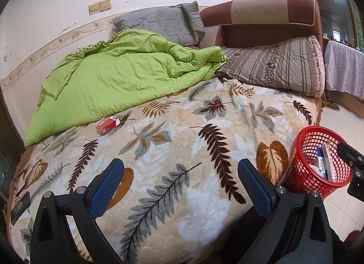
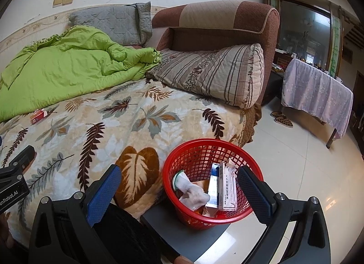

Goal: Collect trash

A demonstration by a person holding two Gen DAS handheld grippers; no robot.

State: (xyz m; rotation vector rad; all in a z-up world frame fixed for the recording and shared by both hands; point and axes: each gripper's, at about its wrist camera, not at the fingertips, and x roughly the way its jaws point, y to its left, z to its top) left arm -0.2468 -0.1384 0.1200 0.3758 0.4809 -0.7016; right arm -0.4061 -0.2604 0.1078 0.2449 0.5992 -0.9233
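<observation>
Leaf-patterned blanket covers the bed (image 1: 204,141); a small red cardboard box (image 1: 108,125) lies far-left by the green quilt (image 1: 118,77), nearer my left hand-held gripper (image 1: 180,186), spread empty. Right hand-held gripper (image 2: 179,193), spread, hovers over the red mesh basket (image 2: 182,150).

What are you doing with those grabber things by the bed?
A person is collecting trash with a gripper in each hand. Right now both are open and hold nothing: the left gripper hangs over the bed, and the right gripper is just above the red basket beside the bed. The basket already holds boxes and a white sock. One small red box lies on the bed by the green quilt, not yet picked up.
</observation>
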